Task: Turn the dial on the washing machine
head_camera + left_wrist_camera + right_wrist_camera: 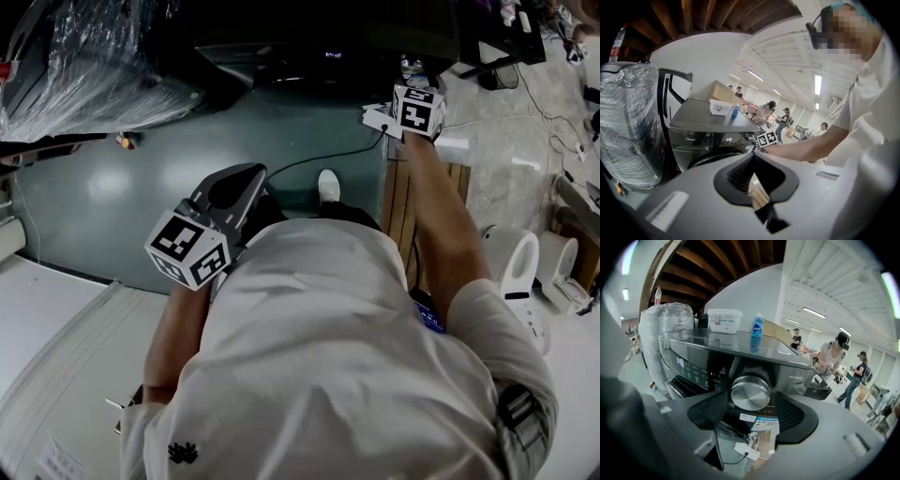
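The dark washing machine (pixel 787 364) fills the right gripper view, its round silver dial (pixel 750 392) on the front panel. My right gripper (pixel 752 414) is open, with a black pad on either side of the dial and not touching it. From the head view the right arm reaches forward to the machine (pixel 309 56), with the marker cube (pixel 417 111) on top. My left gripper (pixel 242 183) hangs lower, by the person's waist. It points at the machine (pixel 708 126) from a distance. Its pads meet at the tips with nothing between them.
A white box (pixel 724 319) and a blue bottle (pixel 758 325) stand on the machine's top. A plastic-wrapped bundle (pixel 84 66) stands left of it, a wooden pallet (pixel 398 206) and white appliances (pixel 520 262) to the right. A cable (pixel 319 159) crosses the green floor. People stand far behind.
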`<state>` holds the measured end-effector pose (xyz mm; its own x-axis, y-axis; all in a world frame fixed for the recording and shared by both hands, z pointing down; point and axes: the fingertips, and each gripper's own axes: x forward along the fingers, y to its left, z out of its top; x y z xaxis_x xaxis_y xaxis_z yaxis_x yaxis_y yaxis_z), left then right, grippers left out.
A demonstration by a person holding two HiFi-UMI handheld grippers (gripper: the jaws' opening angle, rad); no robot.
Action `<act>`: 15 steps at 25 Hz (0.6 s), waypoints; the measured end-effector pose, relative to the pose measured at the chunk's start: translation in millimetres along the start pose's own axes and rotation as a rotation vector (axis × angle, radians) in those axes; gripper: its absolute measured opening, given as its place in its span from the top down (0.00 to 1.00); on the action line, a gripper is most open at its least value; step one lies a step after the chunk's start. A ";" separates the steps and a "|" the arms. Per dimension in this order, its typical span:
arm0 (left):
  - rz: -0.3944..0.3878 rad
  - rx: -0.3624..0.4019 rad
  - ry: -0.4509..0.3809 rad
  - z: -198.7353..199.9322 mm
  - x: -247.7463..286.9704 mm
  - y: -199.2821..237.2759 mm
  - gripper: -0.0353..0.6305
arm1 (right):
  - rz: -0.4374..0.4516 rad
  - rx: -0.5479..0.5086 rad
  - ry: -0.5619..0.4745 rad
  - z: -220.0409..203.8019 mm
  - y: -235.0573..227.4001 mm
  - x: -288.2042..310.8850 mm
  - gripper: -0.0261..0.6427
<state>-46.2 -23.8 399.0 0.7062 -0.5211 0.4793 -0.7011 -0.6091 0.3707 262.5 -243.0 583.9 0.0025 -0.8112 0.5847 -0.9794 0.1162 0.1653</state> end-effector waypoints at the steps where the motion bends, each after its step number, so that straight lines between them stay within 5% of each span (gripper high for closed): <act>1: 0.002 0.000 0.000 -0.3 -0.5 0.7 0.86 | -0.005 -0.025 -0.001 -0.9 2.1 0.5 0.53; 6: 0.005 -0.001 0.003 -1.1 -0.8 1.2 0.86 | -0.020 -0.120 -0.003 -2.6 10.3 5.1 0.53; 15: 0.011 -0.007 0.002 -0.6 -1.3 3.6 0.86 | -0.041 -0.023 0.015 2.3 2.7 5.5 0.55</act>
<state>-49.7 -25.0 400.2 0.6985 -0.5262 0.4850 -0.7092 -0.5994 0.3711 259.4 -248.5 585.7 0.0455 -0.8068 0.5891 -0.9735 0.0964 0.2073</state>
